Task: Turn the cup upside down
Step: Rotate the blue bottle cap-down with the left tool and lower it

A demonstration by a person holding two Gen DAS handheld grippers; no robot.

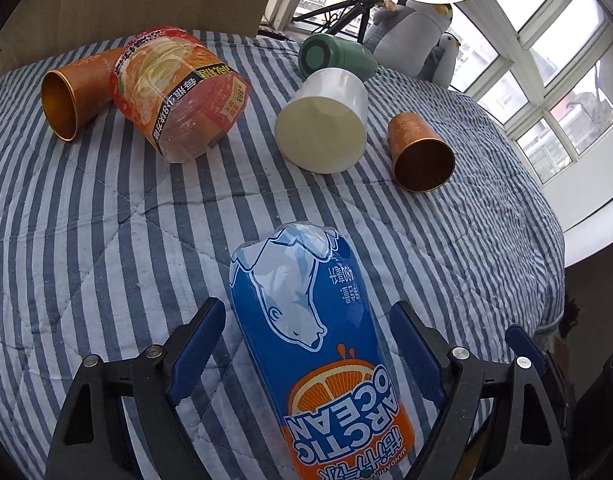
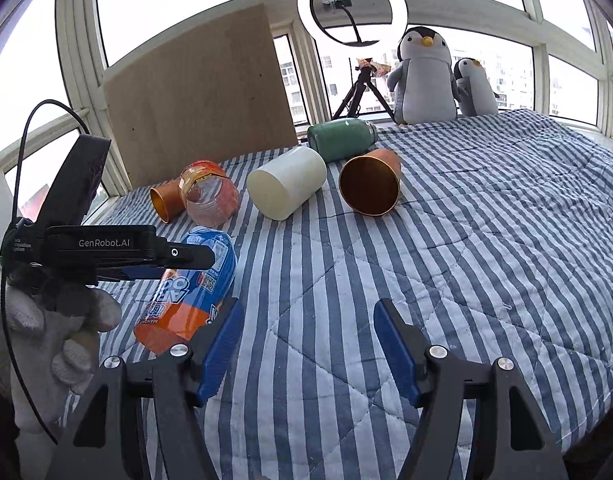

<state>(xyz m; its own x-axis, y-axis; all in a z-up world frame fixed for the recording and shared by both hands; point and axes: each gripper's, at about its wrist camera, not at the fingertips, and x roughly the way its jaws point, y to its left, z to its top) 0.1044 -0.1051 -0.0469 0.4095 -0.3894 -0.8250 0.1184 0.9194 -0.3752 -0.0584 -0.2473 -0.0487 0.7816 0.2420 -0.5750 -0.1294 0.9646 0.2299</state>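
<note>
A striped quilt (image 2: 446, 240) covers a bed scattered with containers, all lying on their sides. The landmark is a blue-and-orange Arctic Ocean bottle (image 1: 306, 332), lying lengthwise on the quilt.

The left gripper (image 1: 306, 344) straddles this bottle, its blue fingers (image 1: 196, 344) spread wide on either side with gaps showing — it grips nothing. The right gripper (image 2: 308, 344), to the right of the bottle, also stands wide open and holds nothing, over bare quilt.

Beyond the bottle lie a cream-white cup (image 1: 322, 124), and just right of it a copper cup (image 1: 420, 152) with its mouth open toward the cameras. Further behind sits a green flask (image 1: 338, 58). Beyond the bottle to the left lie a noodle tub (image 1: 178, 92) and a second copper cup (image 1: 74, 96), touching each other.

Which cup is meant cannot be told; the bottle between the left fingers seems the nearest candidate. To do it well, the fingers should probably close around the middle, squarely across the width — not near the rounded end, where it may slip. Lift clear of the soft quilt before turning, then set it down flat.
</note>
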